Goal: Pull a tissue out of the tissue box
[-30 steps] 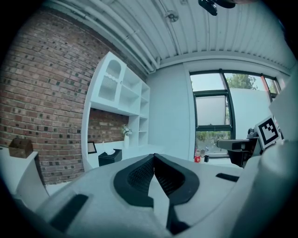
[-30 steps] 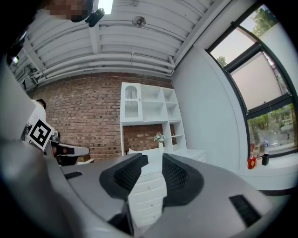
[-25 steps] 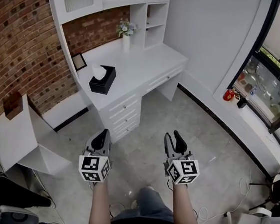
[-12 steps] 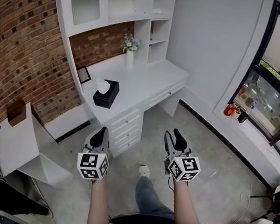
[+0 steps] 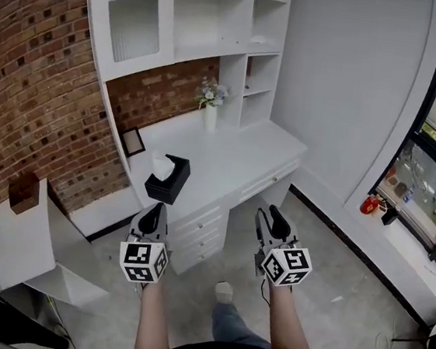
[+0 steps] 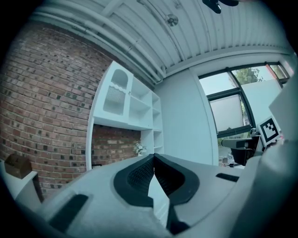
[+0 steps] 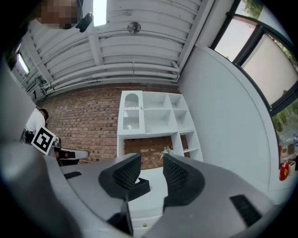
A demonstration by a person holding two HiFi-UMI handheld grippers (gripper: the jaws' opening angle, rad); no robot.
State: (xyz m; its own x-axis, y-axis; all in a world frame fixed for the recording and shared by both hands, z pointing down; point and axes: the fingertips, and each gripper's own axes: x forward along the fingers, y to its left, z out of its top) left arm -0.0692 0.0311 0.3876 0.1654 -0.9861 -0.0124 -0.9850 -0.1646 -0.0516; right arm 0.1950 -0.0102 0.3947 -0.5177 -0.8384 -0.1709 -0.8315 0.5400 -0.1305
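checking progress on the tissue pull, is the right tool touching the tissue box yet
Apart. The head view shows the right tool in the air short of the desk, with the tissue box sitting on it.

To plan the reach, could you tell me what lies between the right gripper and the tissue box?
In the head view, only the desk's drawer front and bare desk top lie between the right gripper and the tissue box.

Left gripper [image 6: 153, 158] fingers [image 6: 138, 175] tip-to-tip, nothing between; beyond: brick wall [image 6: 42, 116], white shelf unit [image 6: 132, 111], window [image 6: 228, 109].
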